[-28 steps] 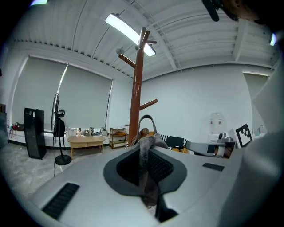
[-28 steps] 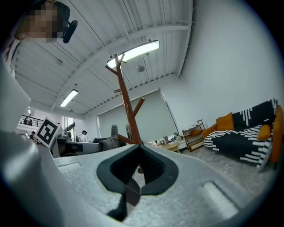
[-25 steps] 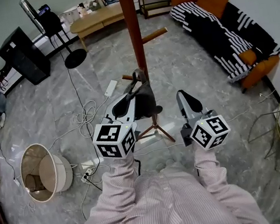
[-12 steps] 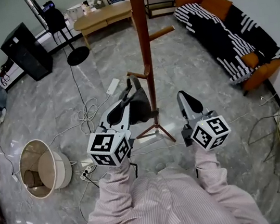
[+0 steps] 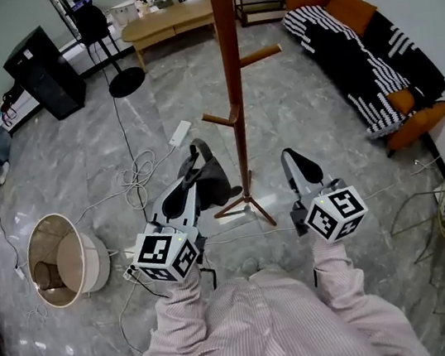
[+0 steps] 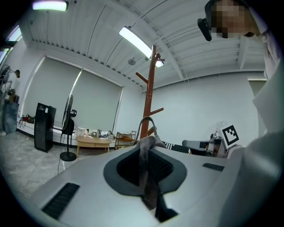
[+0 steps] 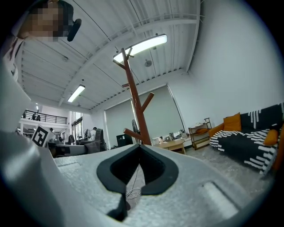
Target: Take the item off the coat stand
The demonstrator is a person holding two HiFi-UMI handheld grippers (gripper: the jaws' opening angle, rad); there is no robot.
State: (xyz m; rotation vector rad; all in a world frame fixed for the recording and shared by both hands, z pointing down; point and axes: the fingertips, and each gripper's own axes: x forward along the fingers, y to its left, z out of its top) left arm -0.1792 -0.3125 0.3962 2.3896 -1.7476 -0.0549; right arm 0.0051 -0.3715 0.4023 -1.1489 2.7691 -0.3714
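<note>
Left gripper: clenched on the item; jaws squeeze its grey cloth.
Item: dark grey, soft, with a thin loop on top. It hangs from the left jaws, just left of the stand's pole, below the low peg.
Right gripper: jaws pressed together, nothing in them; it sits right of the pole.
Stand: tall, brown wood, upright, pegs sticking out, feet on the grey floor.
Sofa: black and white stripes, orange pillows, far right.
</note>
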